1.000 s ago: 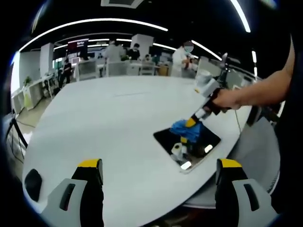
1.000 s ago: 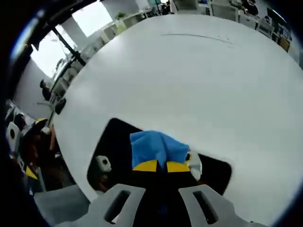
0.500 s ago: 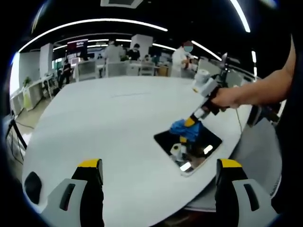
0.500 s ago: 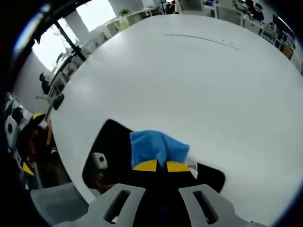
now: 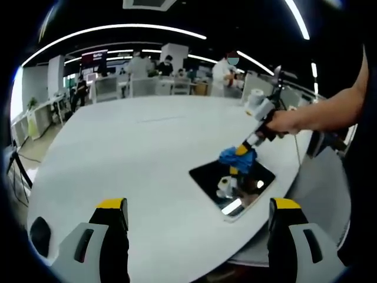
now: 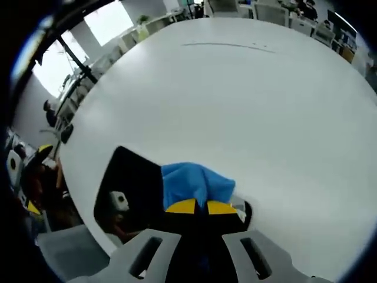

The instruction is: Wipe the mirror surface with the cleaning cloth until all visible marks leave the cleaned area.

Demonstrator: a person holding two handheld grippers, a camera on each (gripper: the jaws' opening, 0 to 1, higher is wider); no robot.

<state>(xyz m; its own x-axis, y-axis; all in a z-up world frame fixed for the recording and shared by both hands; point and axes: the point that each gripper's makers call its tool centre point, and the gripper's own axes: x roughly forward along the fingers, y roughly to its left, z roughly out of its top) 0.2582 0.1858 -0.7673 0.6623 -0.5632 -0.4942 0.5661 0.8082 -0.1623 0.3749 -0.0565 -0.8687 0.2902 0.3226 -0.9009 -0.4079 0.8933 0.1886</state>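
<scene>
Tabletop (image 5: 135, 147), broad, white and rounded, carries a dark rectangular mirror (image 5: 212, 177) that lies flat near its right-hand edge in the left gripper view, one short side almost at the rim. A crumpled blue cleaning cloth (image 5: 238, 158) sits on the mirror's far part, pinched between the closed yellow tips of the right hand-held gripper (image 5: 241, 150), which a person's bare hand (image 5: 285, 122) holds from the right. In the right gripper view the cloth (image 6: 191, 183) bulges just ahead of that gripper's tips (image 6: 196, 207), over the mirror (image 6: 129, 183) and close to its edge toward the white surface (image 6: 247, 106).

The left hand-held gripper (image 5: 194, 215) hangs low at the near side with its yellow-tipped jaws wide apart and nothing between them, well clear of the mirror. The mirror reflects a gripper and ceiling lights.

Open white surface stretches away behind and left of the mirror. Beyond the far rim stand office desks, chairs and several people (image 5: 227, 68). A dark tripod leg (image 5: 17, 168) stands off the left edge.
</scene>
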